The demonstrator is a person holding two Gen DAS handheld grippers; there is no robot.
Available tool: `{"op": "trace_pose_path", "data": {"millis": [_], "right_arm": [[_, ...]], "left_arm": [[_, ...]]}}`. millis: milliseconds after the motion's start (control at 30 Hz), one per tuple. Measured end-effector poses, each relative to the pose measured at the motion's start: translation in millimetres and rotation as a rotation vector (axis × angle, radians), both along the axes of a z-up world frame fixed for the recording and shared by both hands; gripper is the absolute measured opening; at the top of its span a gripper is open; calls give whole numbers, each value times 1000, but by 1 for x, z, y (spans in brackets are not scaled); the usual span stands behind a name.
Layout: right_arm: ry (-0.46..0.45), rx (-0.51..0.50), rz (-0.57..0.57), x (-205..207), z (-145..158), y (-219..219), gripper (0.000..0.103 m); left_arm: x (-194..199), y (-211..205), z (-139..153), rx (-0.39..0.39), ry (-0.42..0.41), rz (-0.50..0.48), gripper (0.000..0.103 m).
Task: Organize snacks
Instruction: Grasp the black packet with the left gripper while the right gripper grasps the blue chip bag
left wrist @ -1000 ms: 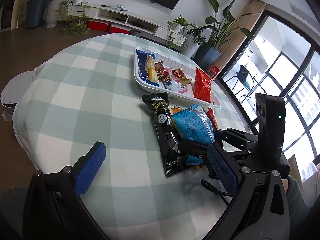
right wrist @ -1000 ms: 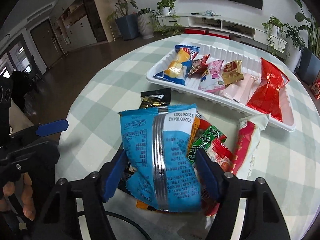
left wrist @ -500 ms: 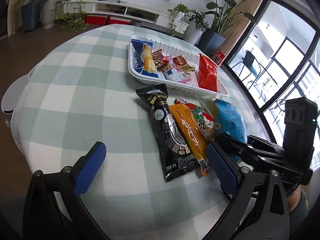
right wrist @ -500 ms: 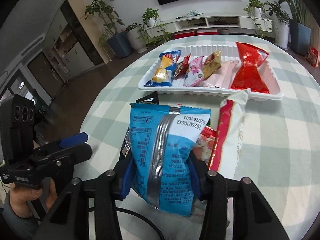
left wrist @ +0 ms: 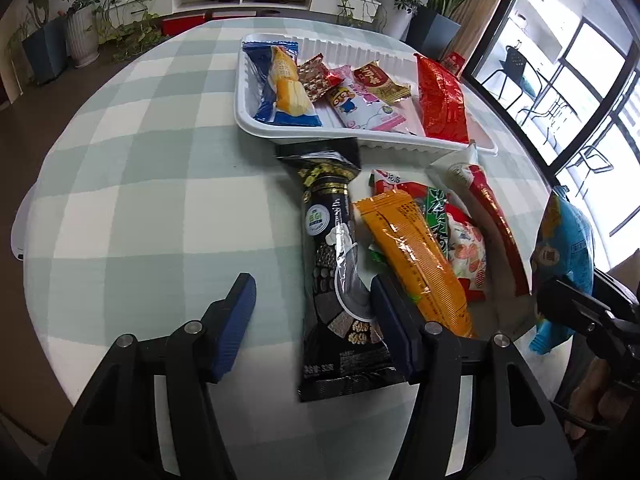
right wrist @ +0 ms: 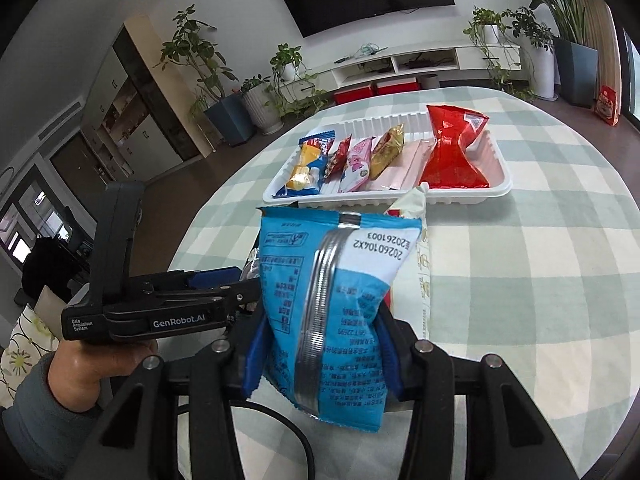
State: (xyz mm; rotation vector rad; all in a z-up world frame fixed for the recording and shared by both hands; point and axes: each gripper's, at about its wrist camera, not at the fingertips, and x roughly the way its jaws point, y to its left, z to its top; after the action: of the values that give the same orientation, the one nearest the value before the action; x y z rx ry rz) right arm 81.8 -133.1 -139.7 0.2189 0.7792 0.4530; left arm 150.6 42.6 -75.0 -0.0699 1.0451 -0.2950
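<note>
My right gripper (right wrist: 320, 344) is shut on a blue snack bag (right wrist: 340, 300), held upright above the checked table; the same blue snack bag (left wrist: 564, 248) shows at the right edge of the left wrist view. My left gripper (left wrist: 314, 320) points down at a long black packet (left wrist: 332, 240), and its jaws are closing. The packet lies between them, close to the right pad, while the left pad stands apart from it. An orange packet (left wrist: 416, 256) lies just right of the black one. The white tray (left wrist: 360, 136) behind them holds several snacks, among them a red bag (left wrist: 440, 96).
Loose on the cloth beside the orange packet lie a green packet (left wrist: 436, 216), a strawberry-print packet (left wrist: 468, 248) and a long red-and-white packet (left wrist: 492, 216). The round table's edge (left wrist: 36, 208) curves close at the left. A hand (right wrist: 104, 360) holds the left gripper.
The right gripper closed on the blue bag and lifted it off the pile to the right. The left gripper moved forward over the black packet and its jaws narrowed.
</note>
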Motion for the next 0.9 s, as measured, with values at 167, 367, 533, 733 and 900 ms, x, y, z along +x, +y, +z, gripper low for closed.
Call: {"op": "trace_pose_path", "data": {"millis": [167,367,533,733,900], "right_arm": [[1,3,5,-1,-3,1,50],[-6,-12,14,-3,-4,4,50],[2,-10,1,-3,-6,0,50],[3,-14,6,-5,-7,1,50],[0,-14,-6,-8,-5,0,50]], "left_arm": [[11,-5,4,86,-10,-19,58],[26,-24,-6,196,-15,-136,56],[29,-37,-3,240,-17,-235,32],[23,-46,-3,284,-42,-268,26],[16,-34,-1,226,-52,-245,21]]}}
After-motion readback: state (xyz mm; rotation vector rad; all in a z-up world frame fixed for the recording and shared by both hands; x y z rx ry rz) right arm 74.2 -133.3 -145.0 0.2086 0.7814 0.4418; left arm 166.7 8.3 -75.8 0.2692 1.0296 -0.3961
